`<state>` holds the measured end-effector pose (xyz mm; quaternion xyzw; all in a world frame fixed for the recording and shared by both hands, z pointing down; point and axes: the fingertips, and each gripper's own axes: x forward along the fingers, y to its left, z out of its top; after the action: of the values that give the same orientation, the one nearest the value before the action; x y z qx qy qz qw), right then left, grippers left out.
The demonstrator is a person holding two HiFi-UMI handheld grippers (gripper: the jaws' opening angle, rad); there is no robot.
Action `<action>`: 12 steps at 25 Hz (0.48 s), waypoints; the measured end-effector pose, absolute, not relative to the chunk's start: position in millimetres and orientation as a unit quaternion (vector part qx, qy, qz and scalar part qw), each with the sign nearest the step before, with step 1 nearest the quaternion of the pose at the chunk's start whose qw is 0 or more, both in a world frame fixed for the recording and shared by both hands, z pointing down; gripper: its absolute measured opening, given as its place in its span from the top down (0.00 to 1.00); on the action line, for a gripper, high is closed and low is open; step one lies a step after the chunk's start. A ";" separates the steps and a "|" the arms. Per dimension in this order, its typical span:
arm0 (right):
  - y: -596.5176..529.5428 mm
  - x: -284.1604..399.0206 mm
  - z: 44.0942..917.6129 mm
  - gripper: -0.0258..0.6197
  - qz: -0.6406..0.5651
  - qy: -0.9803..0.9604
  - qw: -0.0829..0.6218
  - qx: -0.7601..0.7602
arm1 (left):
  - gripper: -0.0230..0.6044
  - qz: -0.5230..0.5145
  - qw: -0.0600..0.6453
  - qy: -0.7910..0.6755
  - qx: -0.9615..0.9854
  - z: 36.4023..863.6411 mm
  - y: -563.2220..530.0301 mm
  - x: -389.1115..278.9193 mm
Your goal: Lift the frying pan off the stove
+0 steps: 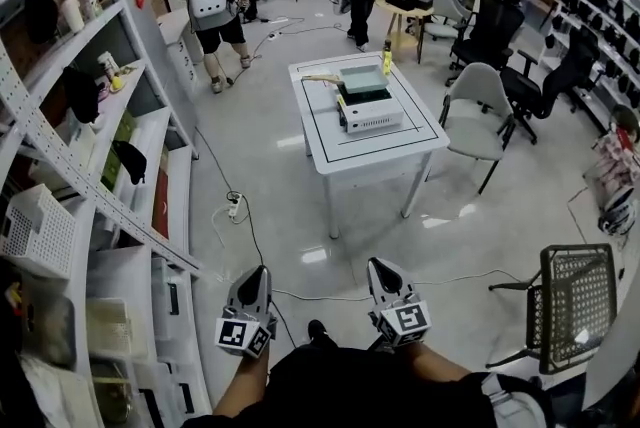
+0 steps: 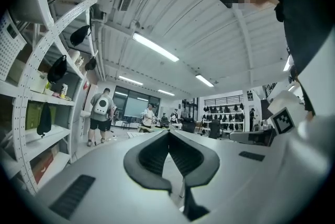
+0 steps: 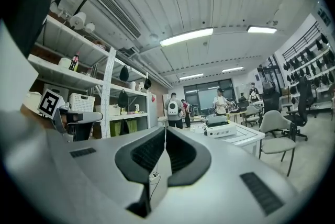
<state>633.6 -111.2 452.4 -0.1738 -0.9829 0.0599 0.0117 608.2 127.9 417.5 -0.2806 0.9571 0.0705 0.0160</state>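
Note:
A squarish green frying pan [image 1: 358,81] with a pale handle pointing left rests on a white stove [image 1: 372,113] on the white table [image 1: 340,151], some way ahead of me in the head view. Both grippers are held low, close to my body and far from the table. The left gripper [image 1: 256,274] is shut with nothing in it, and its pads meet in the left gripper view [image 2: 168,136]. The right gripper [image 1: 381,266] is also shut and empty [image 3: 165,134]. In the right gripper view the stove [image 3: 220,129] shows far off, to the right of the jaws.
A yellow bottle [image 1: 385,63] stands on the table behind the stove. Tall white shelving [image 1: 90,166] lines the left side. A power strip and cable [image 1: 233,206] lie on the floor between me and the table. A grey chair [image 1: 478,111] and a mesh chair [image 1: 577,301] stand right. People [image 1: 212,6] stand beyond.

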 end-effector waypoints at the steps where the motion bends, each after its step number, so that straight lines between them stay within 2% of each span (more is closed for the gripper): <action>1: -104.8 619.6 448.7 0.92 0.059 -0.983 0.009 -0.173 | 0.94 0.069 0.016 0.956 -0.284 415.6 133.1 594.3; 12: -43.2 487.2 429.6 0.92 0.040 -0.984 0.001 -0.172 | 0.94 0.090 0.015 0.951 -0.295 420.6 186.7 469.6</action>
<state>487.2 -43.2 429.6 -0.1722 -0.9843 0.0397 0.0011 469.6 186.7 420.6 -0.2948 0.9512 0.0902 0.0146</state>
